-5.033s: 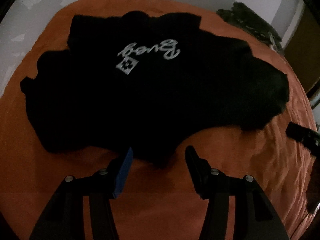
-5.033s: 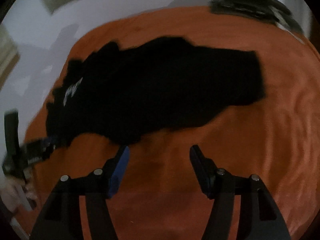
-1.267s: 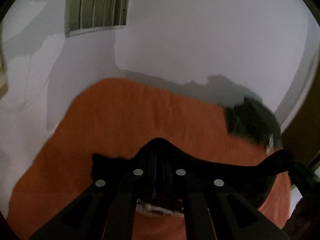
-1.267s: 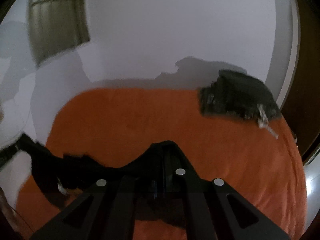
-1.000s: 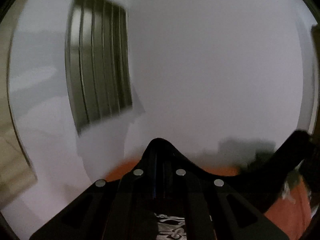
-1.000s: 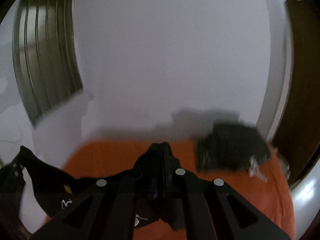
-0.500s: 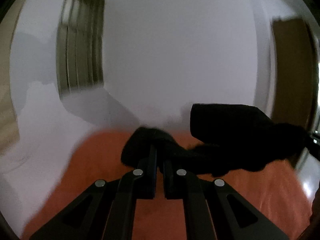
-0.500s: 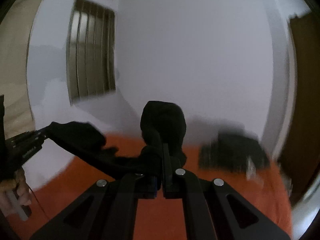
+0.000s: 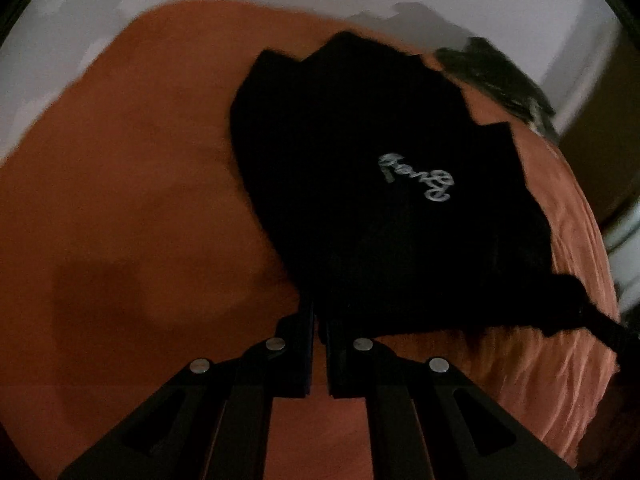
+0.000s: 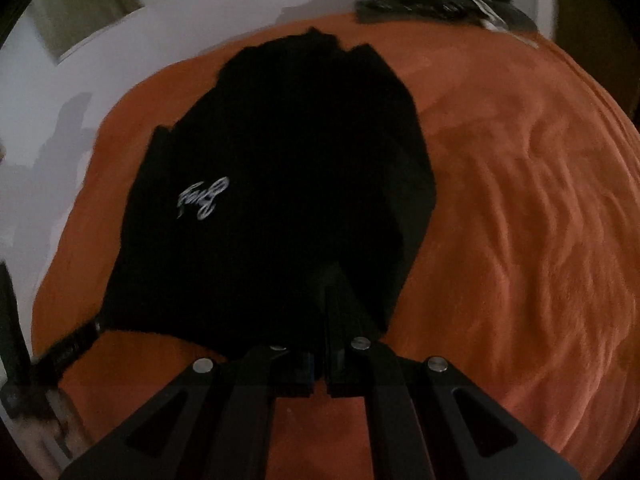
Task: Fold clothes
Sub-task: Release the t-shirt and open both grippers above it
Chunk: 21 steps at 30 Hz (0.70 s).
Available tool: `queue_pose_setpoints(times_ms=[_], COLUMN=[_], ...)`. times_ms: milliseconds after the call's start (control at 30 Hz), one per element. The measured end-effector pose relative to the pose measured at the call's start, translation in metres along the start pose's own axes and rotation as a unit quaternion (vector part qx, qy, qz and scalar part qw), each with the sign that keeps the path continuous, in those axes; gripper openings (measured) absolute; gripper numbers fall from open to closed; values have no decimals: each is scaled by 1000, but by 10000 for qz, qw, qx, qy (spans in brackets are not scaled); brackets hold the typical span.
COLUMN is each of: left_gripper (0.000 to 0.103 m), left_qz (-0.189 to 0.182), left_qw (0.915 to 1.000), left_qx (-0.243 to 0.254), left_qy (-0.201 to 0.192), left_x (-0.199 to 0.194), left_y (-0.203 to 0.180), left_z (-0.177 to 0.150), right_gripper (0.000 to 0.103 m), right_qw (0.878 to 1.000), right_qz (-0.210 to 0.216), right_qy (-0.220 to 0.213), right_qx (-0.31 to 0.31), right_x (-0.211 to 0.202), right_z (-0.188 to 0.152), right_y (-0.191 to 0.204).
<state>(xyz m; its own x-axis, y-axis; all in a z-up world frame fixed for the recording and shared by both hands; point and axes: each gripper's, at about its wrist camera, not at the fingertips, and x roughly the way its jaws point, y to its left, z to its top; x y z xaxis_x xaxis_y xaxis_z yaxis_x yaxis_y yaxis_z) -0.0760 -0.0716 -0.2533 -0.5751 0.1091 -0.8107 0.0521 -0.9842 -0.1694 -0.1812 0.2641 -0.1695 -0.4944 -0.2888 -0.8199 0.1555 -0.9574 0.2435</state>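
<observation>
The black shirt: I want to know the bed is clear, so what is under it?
Under the black shirt only the orange blanket shows, around its edges. Whatever lies beneath its middle is covered. Both grippers pinch its near edge.

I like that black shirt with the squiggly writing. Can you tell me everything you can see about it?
The black shirt looks like soft, dark cloth with silvery curly writing on it. It lies spread over the orange bedcover, a bit rumpled with uneven edges, stretching away from both cameras. Each tool pinches its near edge: the left tool at one corner, the right tool at the other. No other fabric detail shows in the dim light.
</observation>
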Motion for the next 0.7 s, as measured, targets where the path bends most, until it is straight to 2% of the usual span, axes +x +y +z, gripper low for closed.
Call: queue_pose_setpoints(times_ms=[100,167,200,267,300,467,567,600,700], left_gripper=[7,11,15,39,48,49,51,55,57], left_qz=[-36,82,130,178,159,-148,-31,9,28], left_qw=[9987,9963,9945,9904,9897,9934,9931,9941,9980], left_qx=[434,785,968,1267,1258,338,162,134,13], left_qy=[-245,-327,-377,-515,-669,-1083,-1159,-1080,-635], left_x=[-5,-7,-10,-18,-25,-55,-57,-51,-23], left_y=[-3,-10,-13,-14,-11,37,62,70,90], left_z=[0,-7,-9,-7,-5,9,27,38,77], right_gripper=[2,6,10,15,16,30,33,38,53], right_qw=[9995,9992,9991,9988,9986,9976,9973,9974,9973], right_qz=[-34,-22,19,141,173,325,494,545,594], right_qy=[-71,1,37,91,108,56,-3,-67,-342], right_qx=[-309,-399,-424,-457,-487,-617,-547,-474,-260], right_x=[-4,2,2,-2,-3,-12,-23,-27,-36], right_z=[-12,-18,-20,-22,-21,-20,-18,-14,6], right_y=[-7,-8,-9,-13,-13,-13,-23,-28,-46])
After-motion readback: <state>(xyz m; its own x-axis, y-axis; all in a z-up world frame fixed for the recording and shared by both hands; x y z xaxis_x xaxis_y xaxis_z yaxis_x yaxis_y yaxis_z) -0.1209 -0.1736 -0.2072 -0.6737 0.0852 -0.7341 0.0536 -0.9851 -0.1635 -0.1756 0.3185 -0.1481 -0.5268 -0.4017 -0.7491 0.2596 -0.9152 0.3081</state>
